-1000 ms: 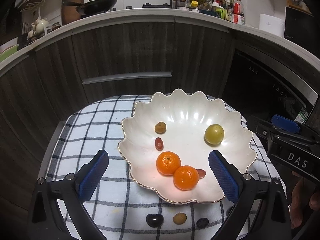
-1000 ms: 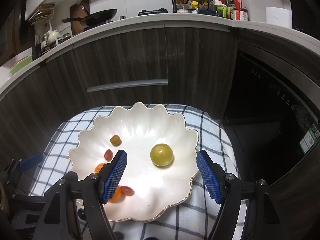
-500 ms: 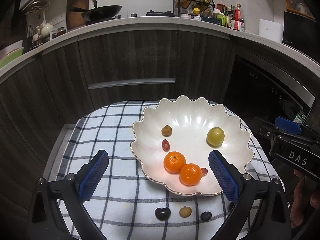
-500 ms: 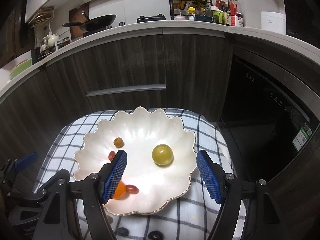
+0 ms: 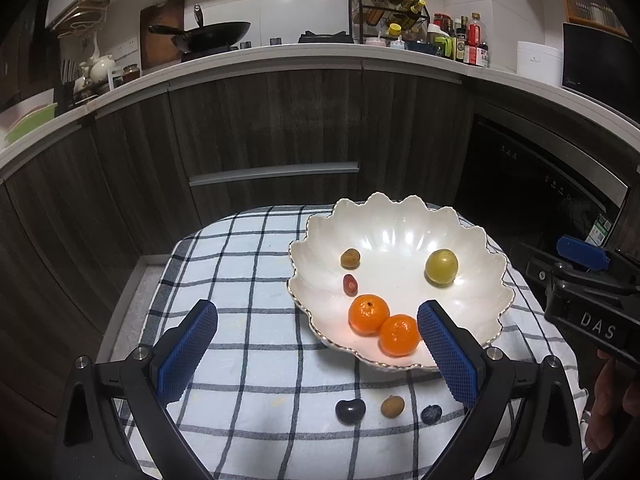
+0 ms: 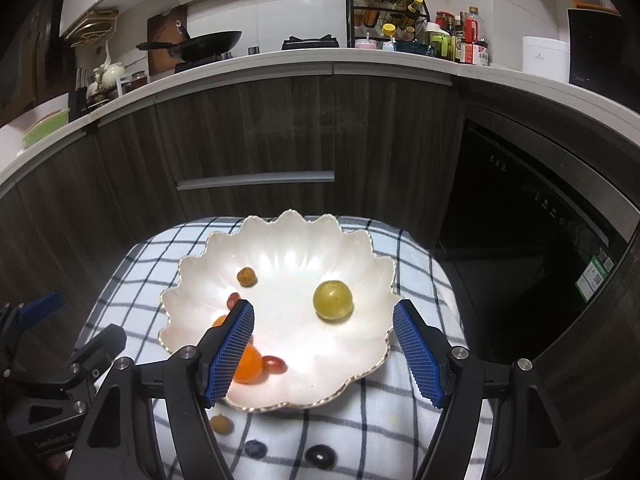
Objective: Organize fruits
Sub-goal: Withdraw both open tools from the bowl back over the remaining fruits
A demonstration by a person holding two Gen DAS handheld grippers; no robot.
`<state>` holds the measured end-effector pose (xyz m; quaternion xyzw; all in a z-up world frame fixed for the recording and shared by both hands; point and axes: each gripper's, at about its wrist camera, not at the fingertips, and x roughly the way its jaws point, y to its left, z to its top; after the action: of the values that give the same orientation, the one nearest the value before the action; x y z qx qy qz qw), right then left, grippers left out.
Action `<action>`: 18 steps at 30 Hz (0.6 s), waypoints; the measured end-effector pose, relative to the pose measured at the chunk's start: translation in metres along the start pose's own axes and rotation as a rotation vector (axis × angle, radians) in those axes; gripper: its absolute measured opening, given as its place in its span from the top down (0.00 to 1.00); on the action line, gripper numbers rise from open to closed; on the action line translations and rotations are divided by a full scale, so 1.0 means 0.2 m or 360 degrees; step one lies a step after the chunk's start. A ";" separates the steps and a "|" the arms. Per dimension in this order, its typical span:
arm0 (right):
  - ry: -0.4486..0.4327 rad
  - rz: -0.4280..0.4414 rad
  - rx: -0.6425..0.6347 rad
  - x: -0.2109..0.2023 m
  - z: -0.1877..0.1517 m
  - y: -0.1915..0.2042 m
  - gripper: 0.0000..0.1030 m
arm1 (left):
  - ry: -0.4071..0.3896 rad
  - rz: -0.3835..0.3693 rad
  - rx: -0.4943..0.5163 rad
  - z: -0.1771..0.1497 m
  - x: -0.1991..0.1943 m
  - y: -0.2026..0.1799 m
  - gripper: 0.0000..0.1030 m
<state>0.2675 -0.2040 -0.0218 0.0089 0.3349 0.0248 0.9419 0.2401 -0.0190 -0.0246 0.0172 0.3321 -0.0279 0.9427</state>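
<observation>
A white scalloped bowl [image 5: 472, 240] [image 6: 192, 280] sits on a checked cloth. It holds two mandarins [image 5: 368, 314] [image 5: 399, 335], a green round fruit [image 5: 441, 266] [image 6: 332, 301], a small brown fruit [image 5: 350, 258] [image 6: 246, 276] and a red grape [image 5: 350, 283]; another red grape [image 6: 274, 364] shows in the right wrist view. On the cloth in front lie a dark grape [image 5: 350, 411] [image 6: 319, 456], a brown longan [image 5: 392, 406] [image 6: 221, 424] and a blueberry [image 5: 431, 414] [image 6: 255, 449]. My left gripper [image 5: 318, 356] is open and empty, above the cloth. My right gripper [image 6: 323, 350] is open and empty, above the bowl.
The checked cloth [image 5: 240, 280] covers a small table before dark cabinets [image 5: 280, 120]. A counter [image 5: 280, 54] behind carries a wok, a spice rack and bottles. A dark oven [image 6: 540, 240] is at the right. The right gripper body [image 5: 588, 300] shows at the right edge.
Both grippers have pulled back and up, so the bowl looks smaller and the three loose fruits on the cloth show more fully. Both stay open; no fruit has moved.
</observation>
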 end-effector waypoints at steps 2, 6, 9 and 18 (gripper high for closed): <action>0.0006 0.0004 -0.0001 -0.01 -0.02 0.01 0.29 | -0.0011 0.0000 0.0011 -0.01 -0.01 0.00 0.01; 0.0010 0.0005 0.0017 -0.03 -0.05 0.02 0.29 | -0.0025 -0.0001 0.0038 -0.04 -0.03 0.00 0.01; 0.0025 0.0007 0.0029 -0.03 -0.09 0.03 0.29 | -0.0024 -0.0011 0.0042 -0.06 -0.04 0.01 0.01; 0.0085 0.0000 0.0029 0.00 -0.21 0.08 0.29 | 0.0001 -0.0024 0.0042 -0.18 -0.01 0.03 0.02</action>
<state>0.2401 -0.1890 -0.0548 0.0170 0.3602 0.0221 0.9325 0.2161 -0.0114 -0.0514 0.0271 0.3320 -0.0394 0.9421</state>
